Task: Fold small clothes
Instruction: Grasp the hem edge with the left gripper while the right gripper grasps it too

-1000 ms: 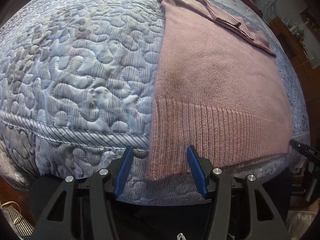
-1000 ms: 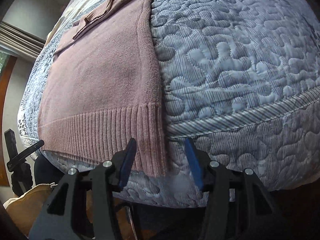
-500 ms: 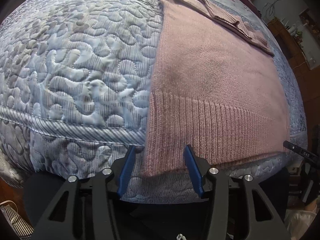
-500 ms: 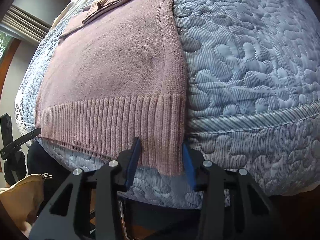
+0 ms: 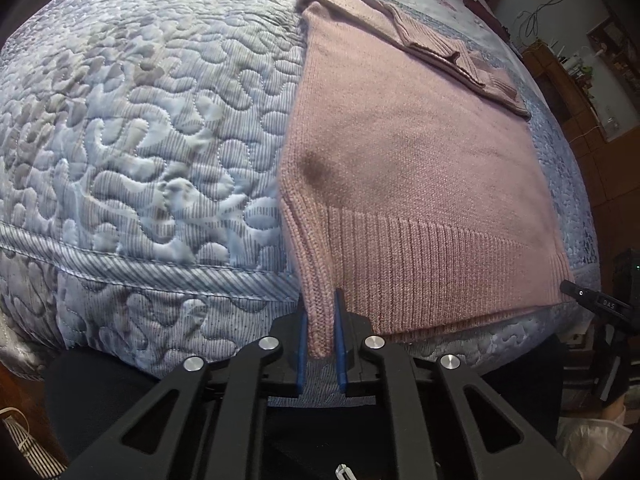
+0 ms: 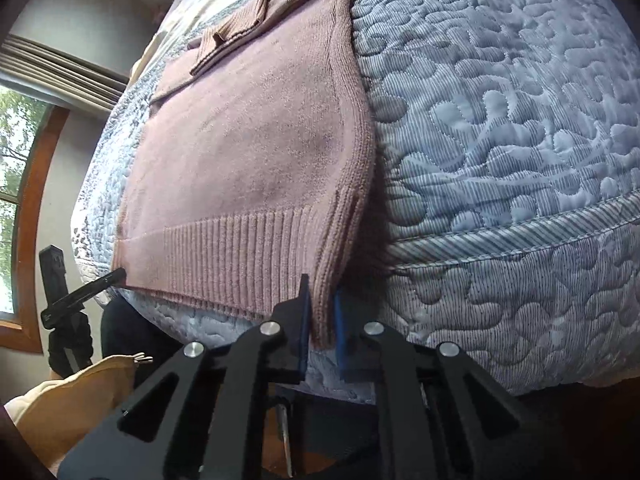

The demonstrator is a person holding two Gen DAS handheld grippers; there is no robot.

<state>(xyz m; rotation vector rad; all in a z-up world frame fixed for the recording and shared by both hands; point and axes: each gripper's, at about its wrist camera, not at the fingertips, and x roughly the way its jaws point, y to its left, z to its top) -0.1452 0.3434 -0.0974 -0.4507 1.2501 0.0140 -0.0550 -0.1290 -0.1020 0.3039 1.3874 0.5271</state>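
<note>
A pink knitted sweater (image 5: pixel 412 160) lies flat on a blue quilted bed, its ribbed hem at the near edge and a sleeve folded across its far end. My left gripper (image 5: pixel 320 320) is shut on the hem's left corner, which is pinched up into a ridge between the blue pads. In the right wrist view the same sweater (image 6: pixel 248 152) fills the left half. There my right gripper (image 6: pixel 322 308) is shut on the hem's right corner, lifted slightly off the quilt.
The blue quilt (image 5: pixel 140 140) spreads wide beside the sweater, also as quilt (image 6: pixel 500 140) in the right view. The other gripper's tip (image 5: pixel 592 304) shows at the hem's far corner. A tan bag (image 6: pixel 72 400) sits low left, near a window (image 6: pixel 12 200).
Both grippers have moved in over the hem's corners and closed on them. Each corner of the sweater now stands pinched up from the quilt.
</note>
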